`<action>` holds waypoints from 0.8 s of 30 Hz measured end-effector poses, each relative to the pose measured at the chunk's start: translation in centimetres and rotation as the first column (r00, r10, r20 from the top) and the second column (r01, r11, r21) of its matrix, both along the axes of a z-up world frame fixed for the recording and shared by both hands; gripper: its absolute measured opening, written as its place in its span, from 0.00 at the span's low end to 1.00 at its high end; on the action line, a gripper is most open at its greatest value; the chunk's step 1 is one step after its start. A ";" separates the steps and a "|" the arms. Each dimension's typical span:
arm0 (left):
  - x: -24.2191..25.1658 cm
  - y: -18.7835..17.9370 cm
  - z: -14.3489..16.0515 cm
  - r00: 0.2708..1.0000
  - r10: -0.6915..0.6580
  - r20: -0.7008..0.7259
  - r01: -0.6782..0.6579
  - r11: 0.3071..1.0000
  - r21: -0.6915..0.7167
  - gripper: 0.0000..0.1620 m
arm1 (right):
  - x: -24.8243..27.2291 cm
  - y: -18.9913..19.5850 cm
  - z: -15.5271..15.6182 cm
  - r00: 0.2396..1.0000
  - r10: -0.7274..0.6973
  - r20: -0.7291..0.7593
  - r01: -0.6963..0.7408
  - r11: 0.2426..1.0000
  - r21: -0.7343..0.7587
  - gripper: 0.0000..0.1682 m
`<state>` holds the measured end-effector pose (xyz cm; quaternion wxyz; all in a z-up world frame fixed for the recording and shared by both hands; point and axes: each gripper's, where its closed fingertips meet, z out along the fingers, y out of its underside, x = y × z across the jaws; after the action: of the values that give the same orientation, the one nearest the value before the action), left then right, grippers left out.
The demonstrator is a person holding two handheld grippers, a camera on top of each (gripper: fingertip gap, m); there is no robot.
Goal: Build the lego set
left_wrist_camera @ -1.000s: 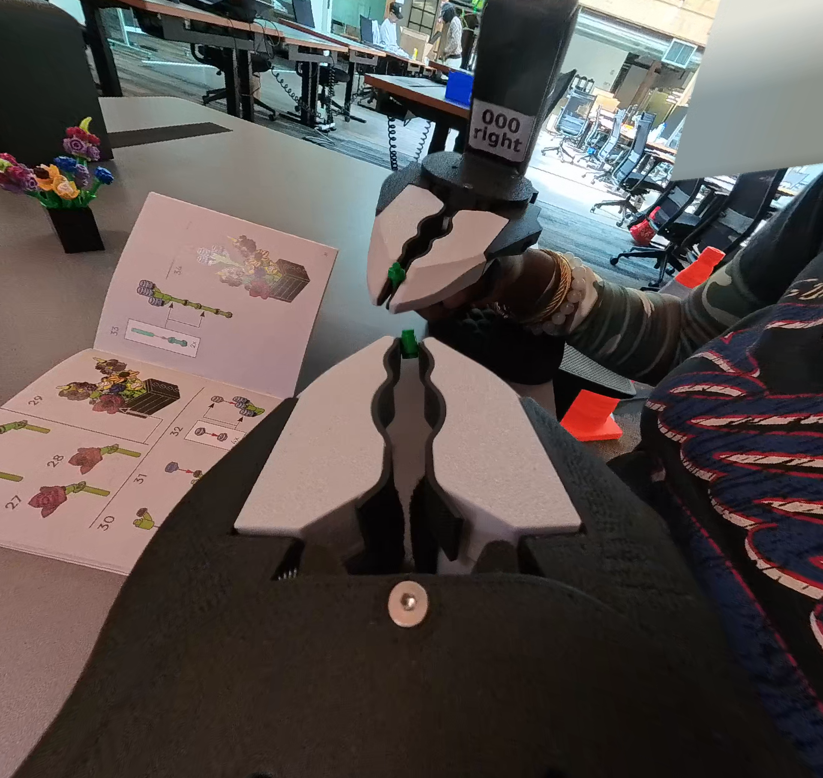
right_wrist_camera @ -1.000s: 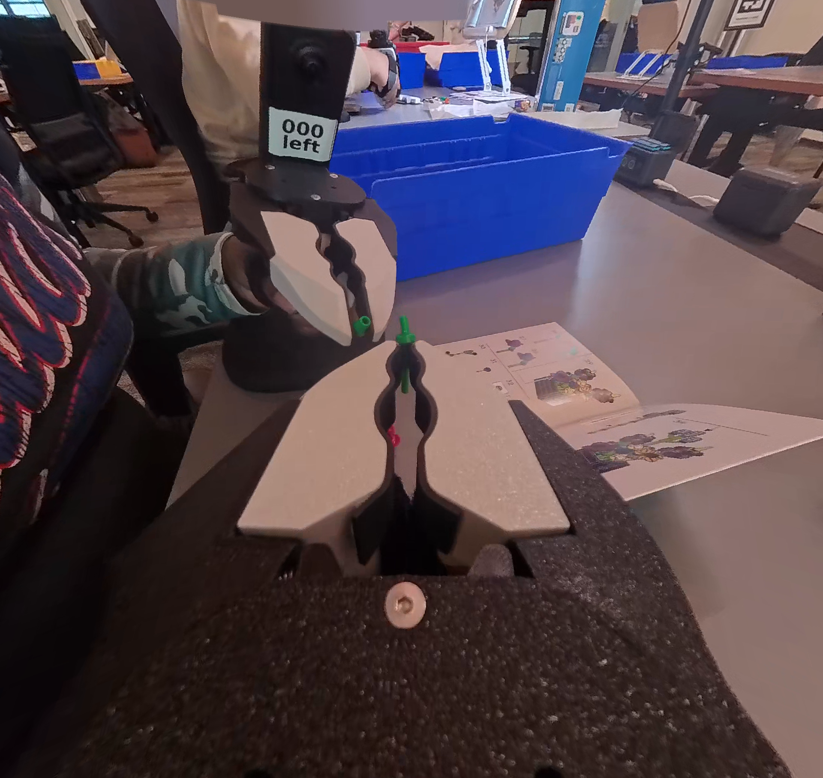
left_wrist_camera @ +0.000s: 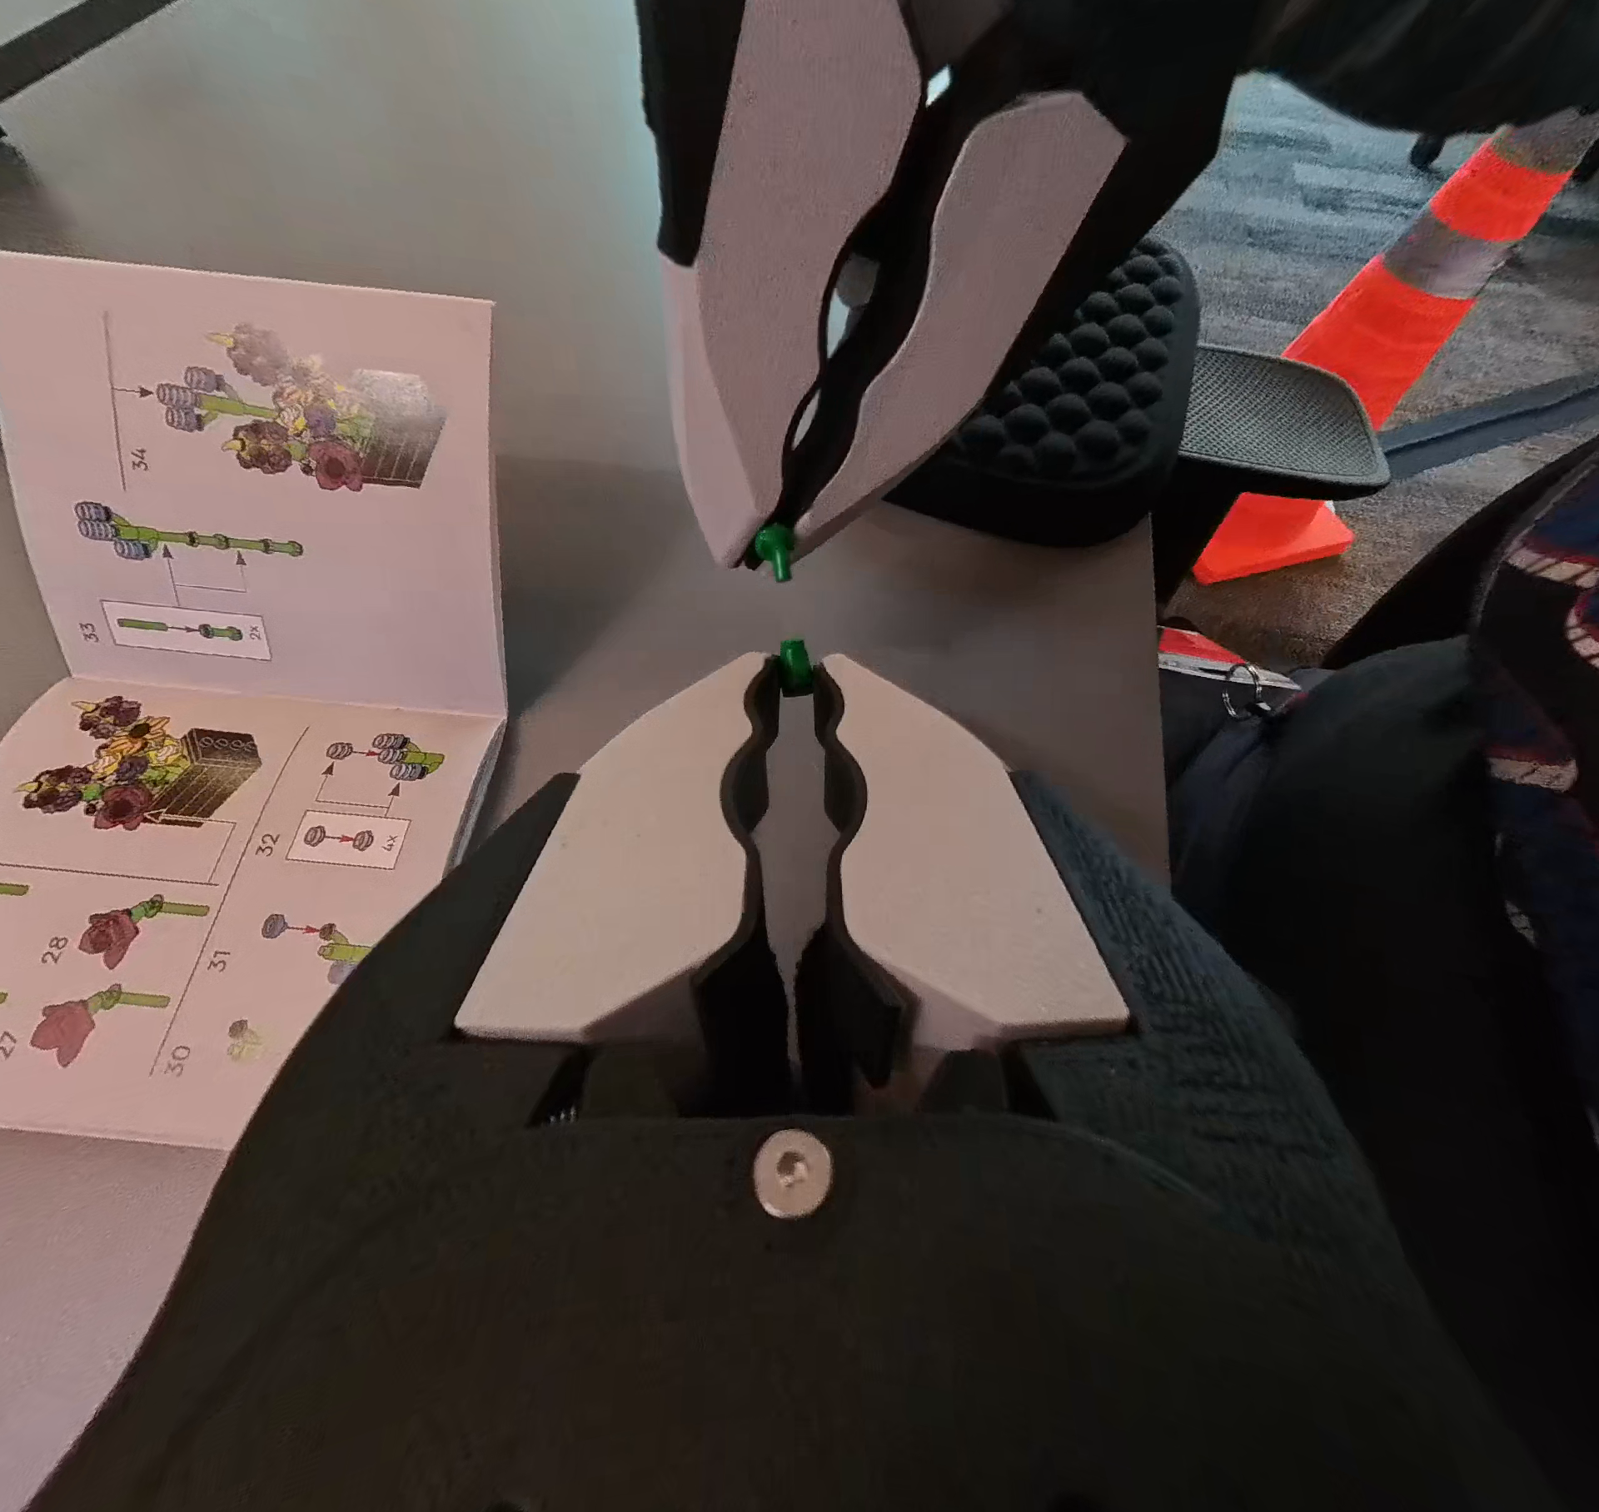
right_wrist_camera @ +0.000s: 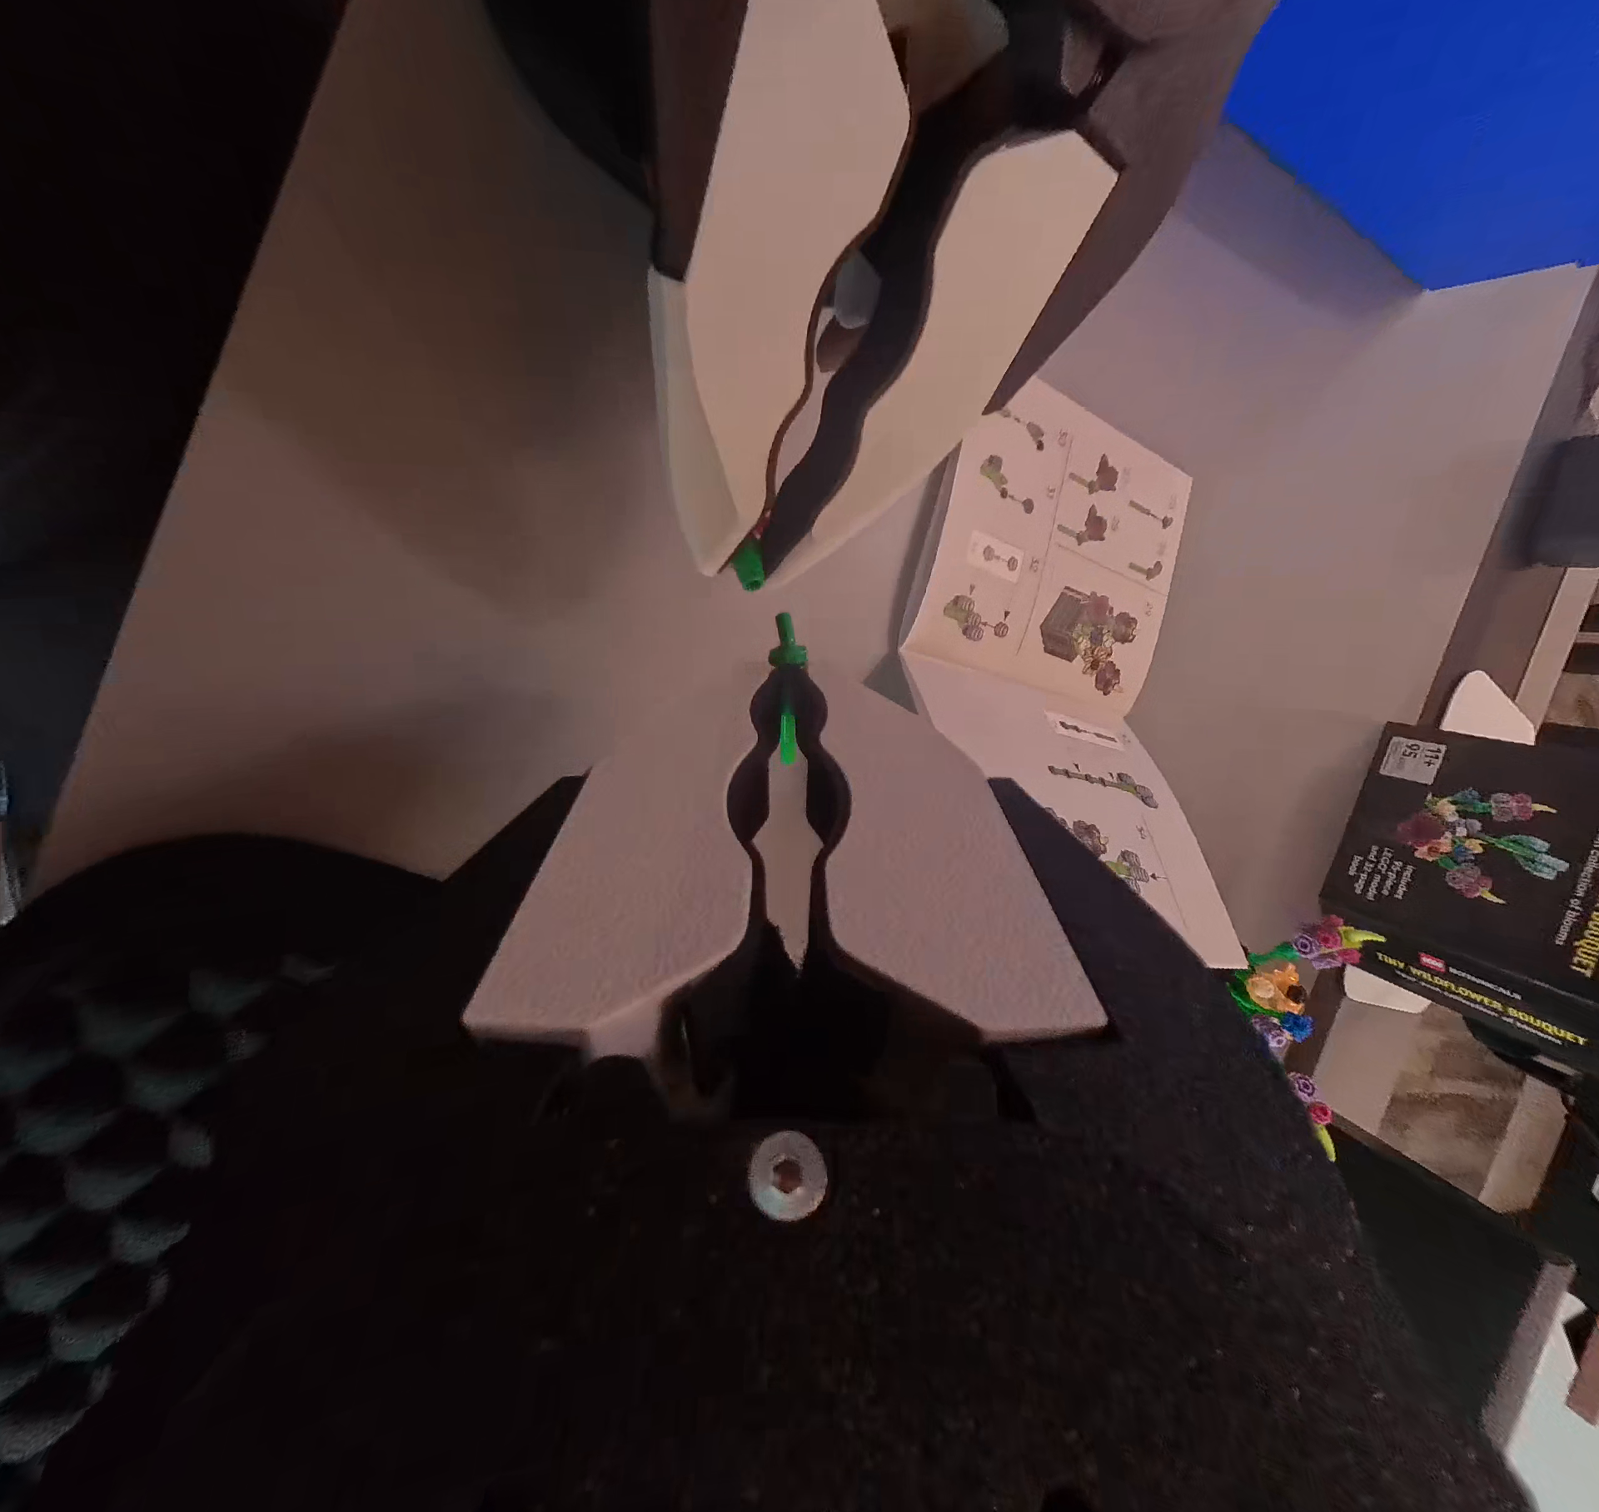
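Green stem pin [right_wrist_camera: 786,692] pinched in your right gripper [right_wrist_camera: 786,664], facing green socket piece [left_wrist_camera: 793,664] pinched in your left gripper [left_wrist_camera: 793,668]; tips opposed, apart, aligned for mating.

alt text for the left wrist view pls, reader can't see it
The left gripper, shut on a small green lego piece, points tip to tip at the right gripper, which pinches a green stem piece; a narrow gap separates the two pieces above a grey table. An open instruction booklet lies to the left.
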<state>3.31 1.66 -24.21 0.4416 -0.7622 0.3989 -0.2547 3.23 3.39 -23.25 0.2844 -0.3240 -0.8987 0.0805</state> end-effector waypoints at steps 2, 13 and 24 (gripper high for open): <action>0.0 0.0 -0.1 1.000 -0.005 -0.005 0.005 1.000 -0.006 0.05 | 0.0 -0.1 -0.3 1.000 0.003 0.021 -0.003 1.000 0.007 0.02; 0.0 0.0 -0.1 1.000 0.000 -0.001 0.000 1.000 -0.013 0.05 | -0.3 -0.4 -1.1 0.998 0.018 0.061 -0.020 0.999 0.029 0.02; -0.2 0.2 -0.3 1.000 0.017 0.008 -0.017 0.999 -0.051 0.05 | -0.4 0.0 -1.5 0.995 0.013 0.098 -0.024 0.994 0.107 0.02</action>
<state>3.13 1.90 -24.54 0.4260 -0.7754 0.3841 -0.2641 2.82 3.43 -24.71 0.2568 -0.3033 -0.9174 0.0186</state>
